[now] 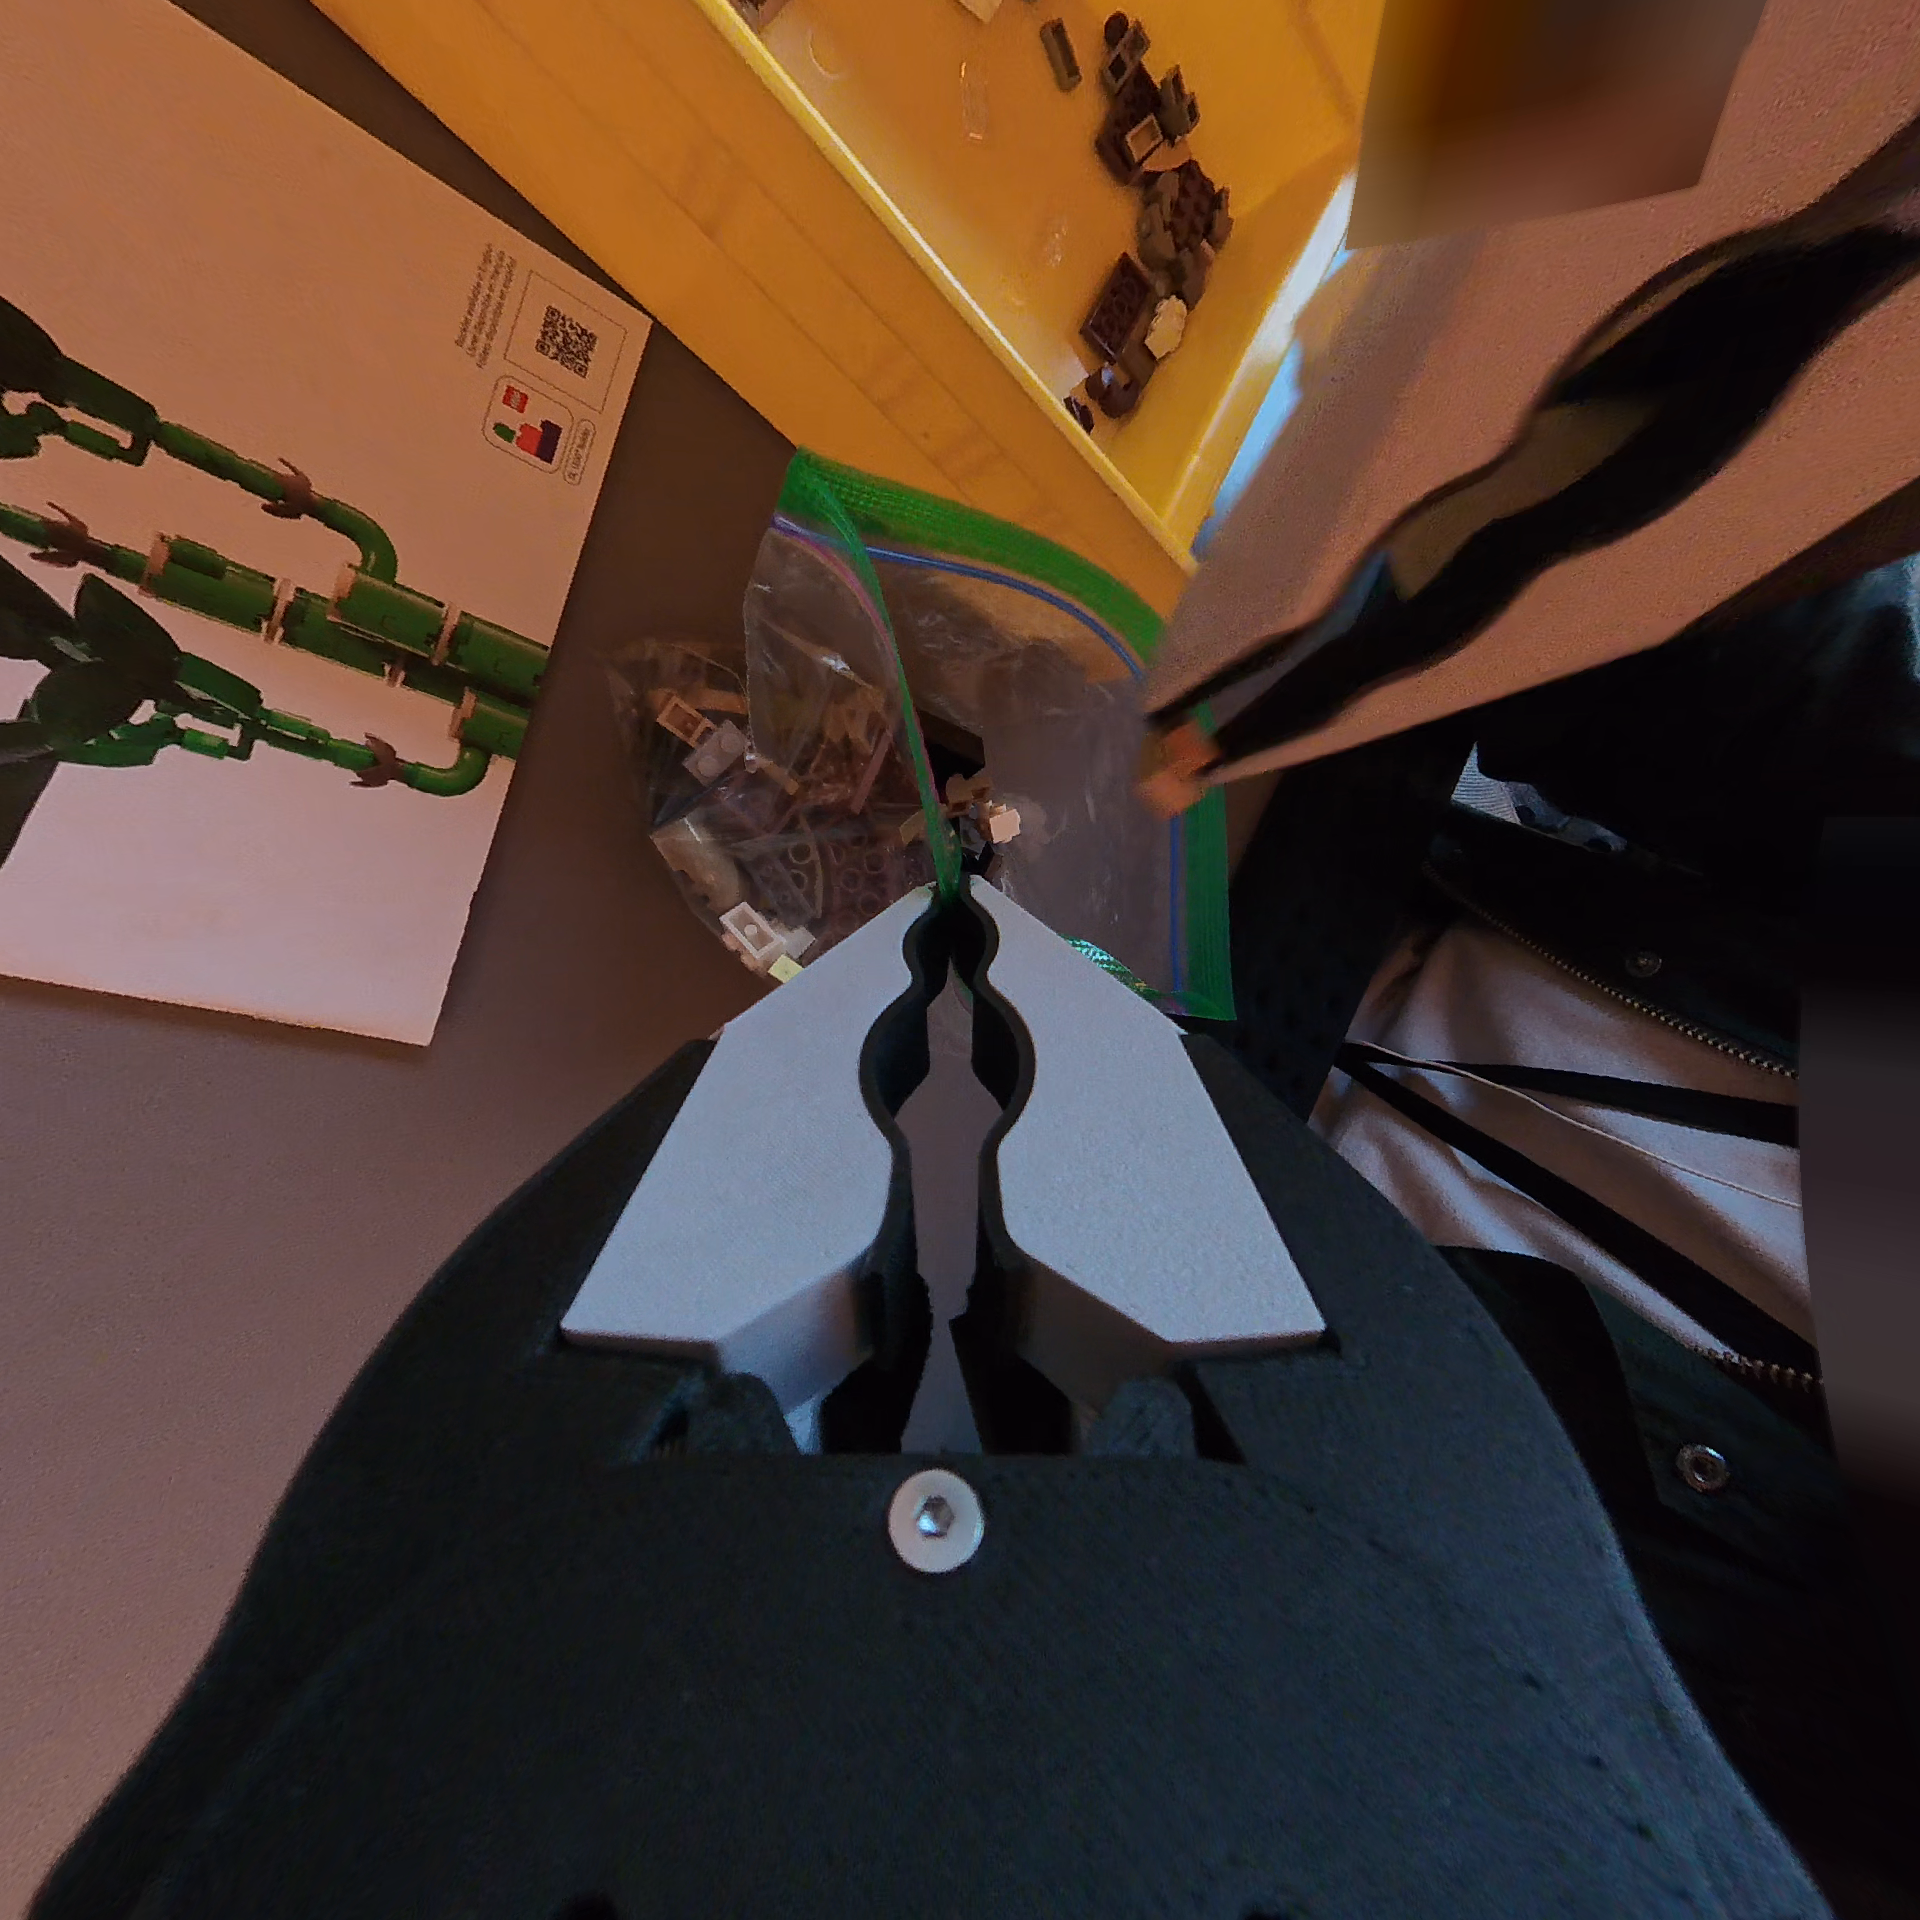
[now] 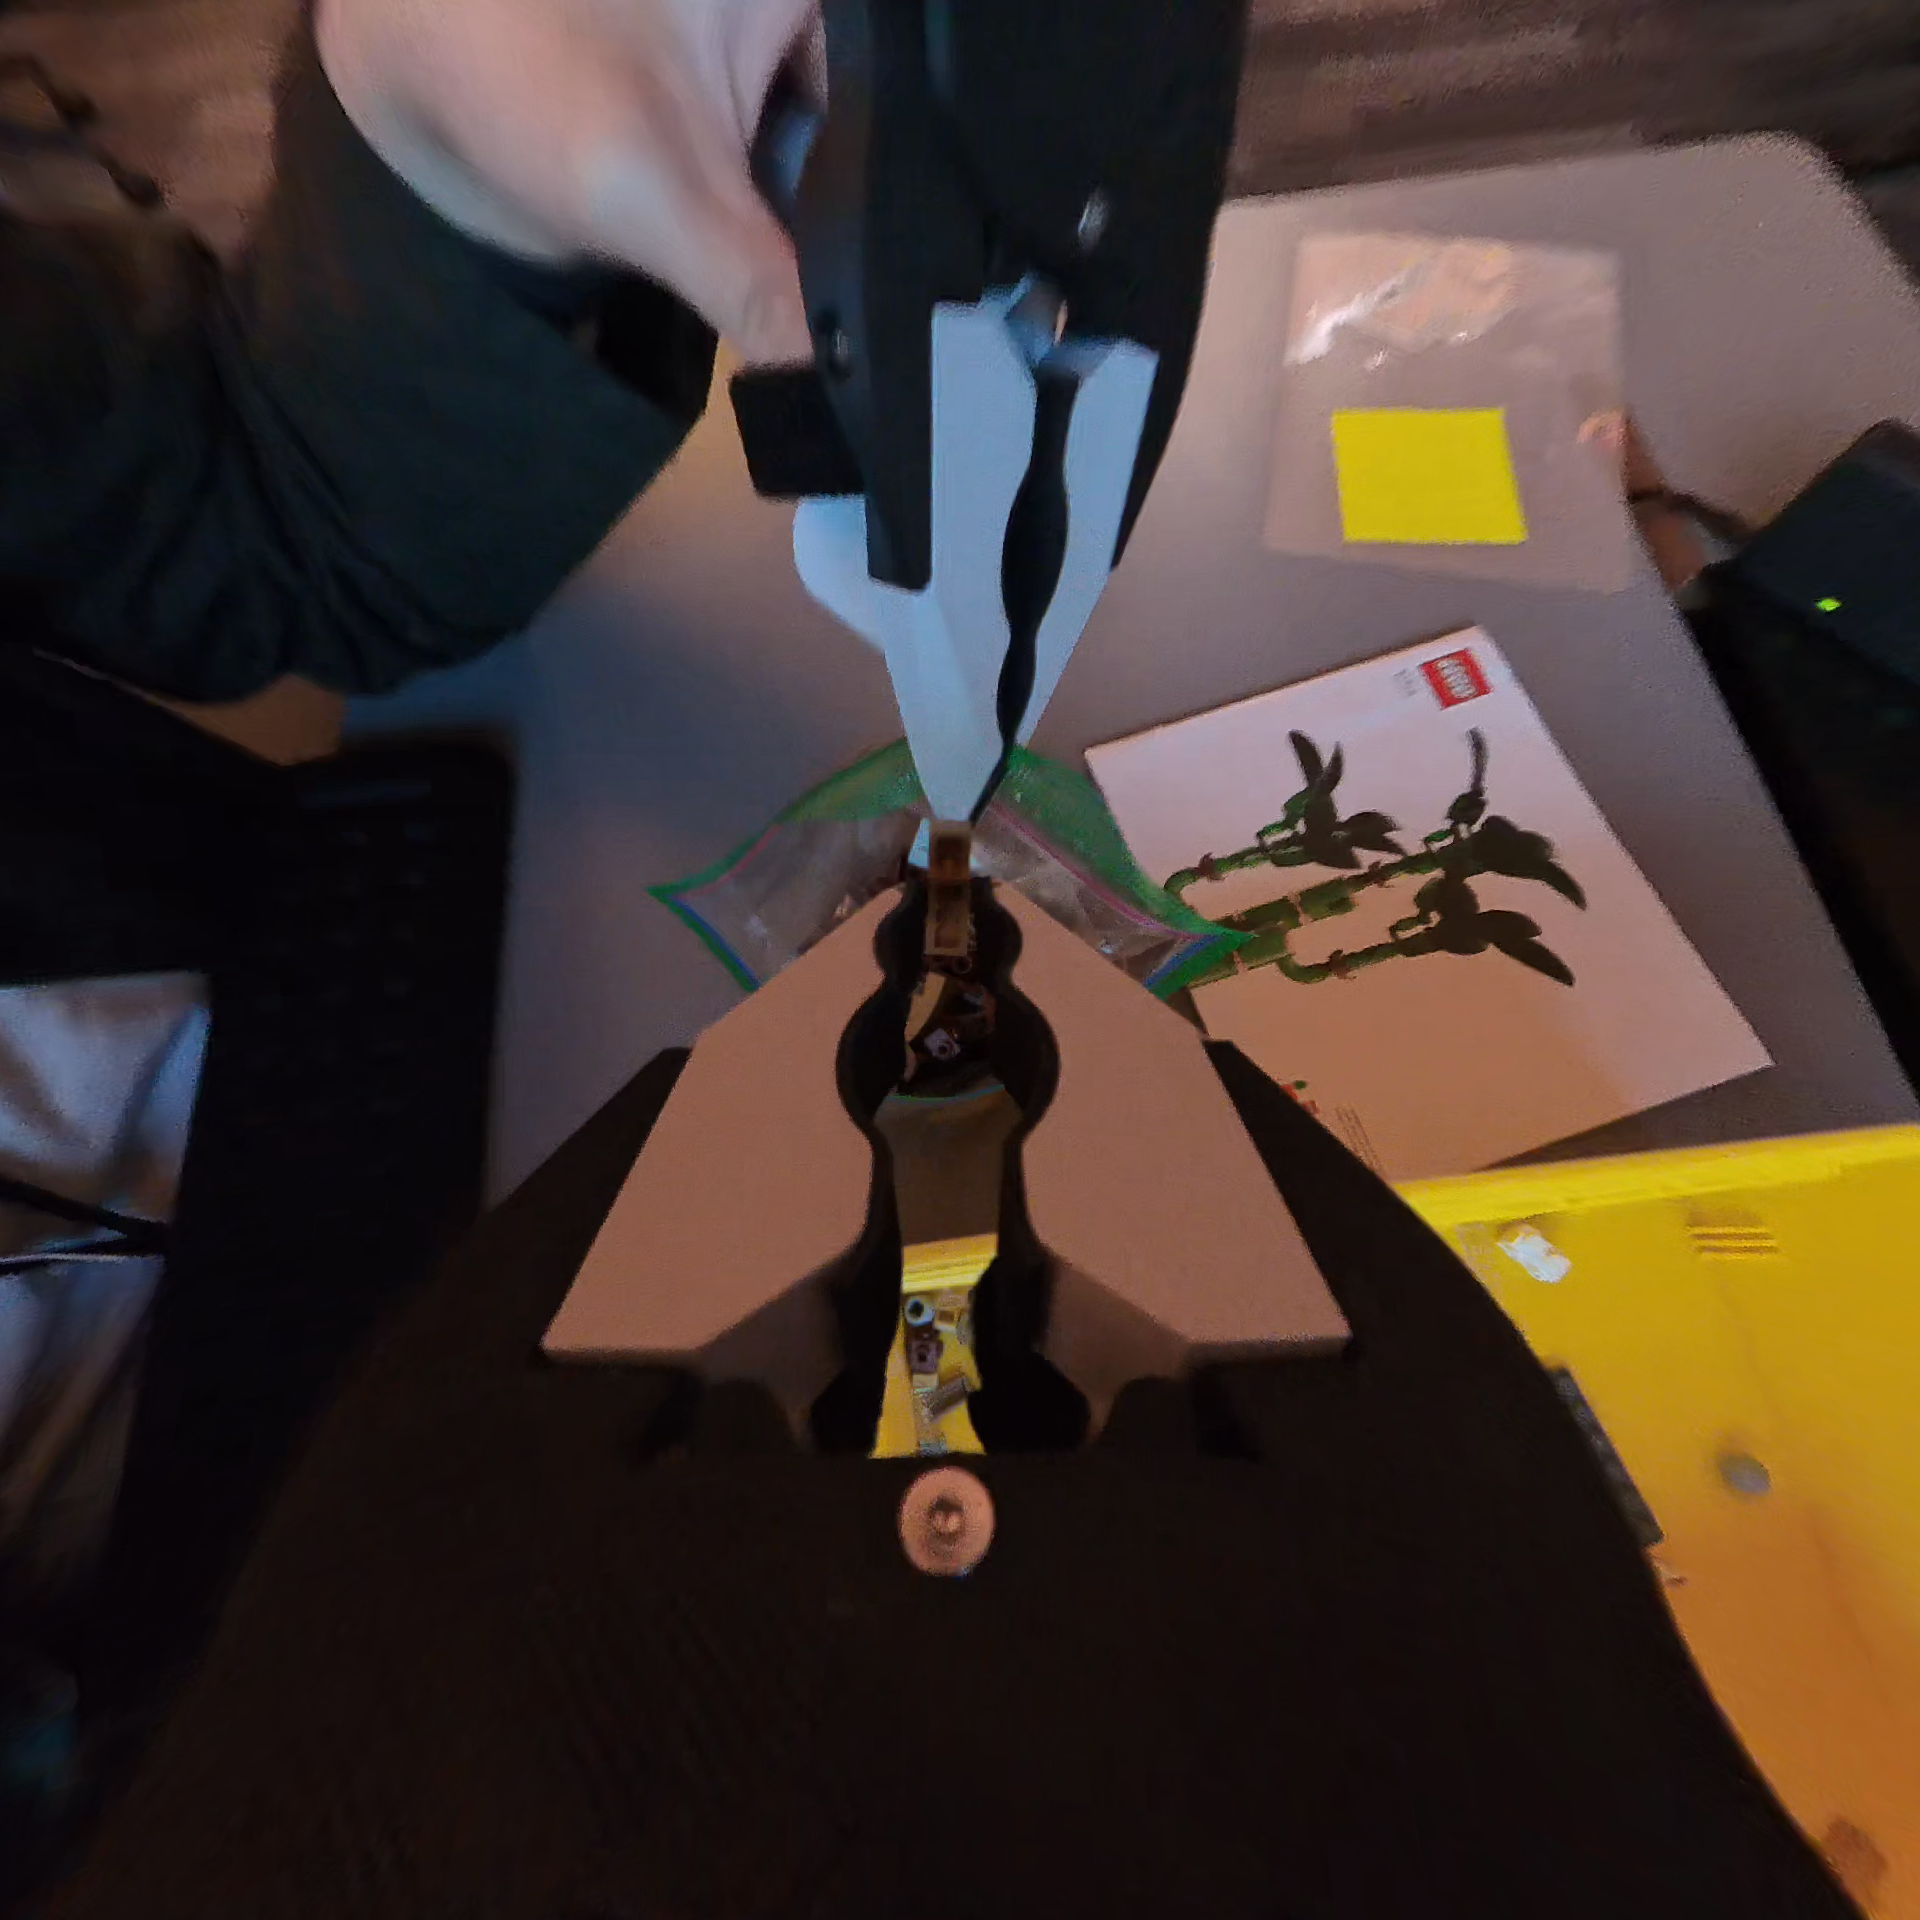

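A clear zip bag [image 1: 1018, 665] with a green rim lies on the grey table and holds several small grey and brown bricks [image 1: 769, 831]. My left gripper [image 1: 951, 899] is shut on the bag's green rim and holds the mouth up. It also shows in the right wrist view [image 2: 966, 805], coming down from the top. My right gripper [image 2: 945, 899] is shut on a small tan brick [image 2: 945, 914], right at the bag [image 2: 800, 894] and just below the left gripper's tips. In the left wrist view the right gripper [image 1: 1169, 748] holds the tan brick [image 1: 1172, 779] over the bag's far side.
A yellow tray [image 1: 935, 260] with dark loose bricks [image 1: 1153, 239] stands behind the bag; it also shows at lower right in the right wrist view [image 2: 1662, 1351]. An instruction booklet [image 1: 260, 623] with a green plant picture lies beside the bag. A clear packet with a yellow square [image 2: 1429, 473] and a black box [image 2: 1829, 623] lie farther off.
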